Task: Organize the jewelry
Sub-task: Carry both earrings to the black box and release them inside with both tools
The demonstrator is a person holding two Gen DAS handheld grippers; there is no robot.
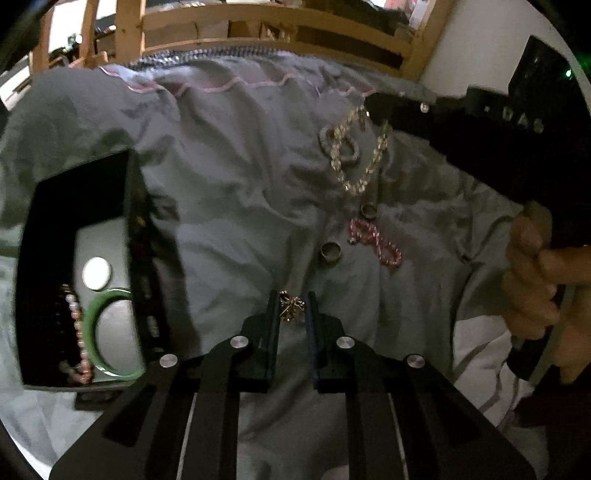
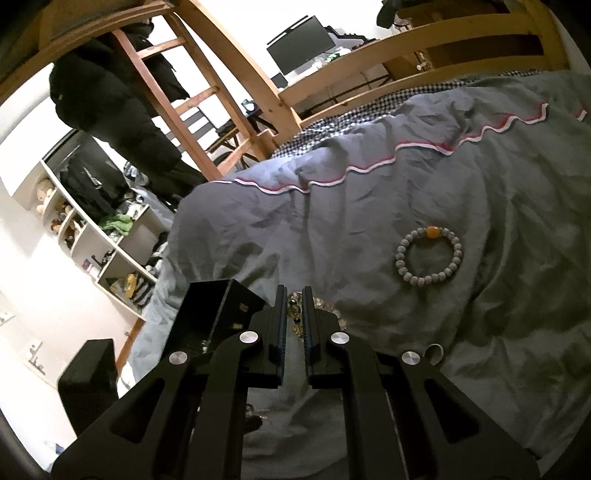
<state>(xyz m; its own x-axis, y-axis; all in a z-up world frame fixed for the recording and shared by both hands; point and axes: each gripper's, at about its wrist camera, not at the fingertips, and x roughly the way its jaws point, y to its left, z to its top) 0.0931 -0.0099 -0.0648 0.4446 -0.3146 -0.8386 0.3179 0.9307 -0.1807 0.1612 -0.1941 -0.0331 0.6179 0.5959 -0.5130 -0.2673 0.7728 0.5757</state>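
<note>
On the grey bedspread, my left gripper (image 1: 291, 308) is closed around a small gold brooch (image 1: 291, 306). My right gripper (image 2: 295, 314) is shut on a clear bead bracelet (image 2: 295, 306), which hangs from its tip in the left wrist view (image 1: 360, 162). A black jewelry box (image 1: 48, 229) lies open at the left, holding a green bangle (image 1: 90, 332), a pink pearl strand (image 1: 79, 332) and a white disc (image 1: 96, 274). A grey bead bracelet with an orange bead (image 2: 428, 254) lies ahead of the right gripper. A pink bead bracelet (image 1: 376, 240) and two rings (image 1: 330, 252) lie between.
The wooden bed rail (image 1: 258, 33) runs along the far edge of the bedspread (image 1: 240, 184). A wooden ladder (image 2: 177, 74) and a white shelf unit (image 2: 92, 240) stand beyond the bed's left edge. The box's corner (image 2: 214, 306) sits left of the right gripper.
</note>
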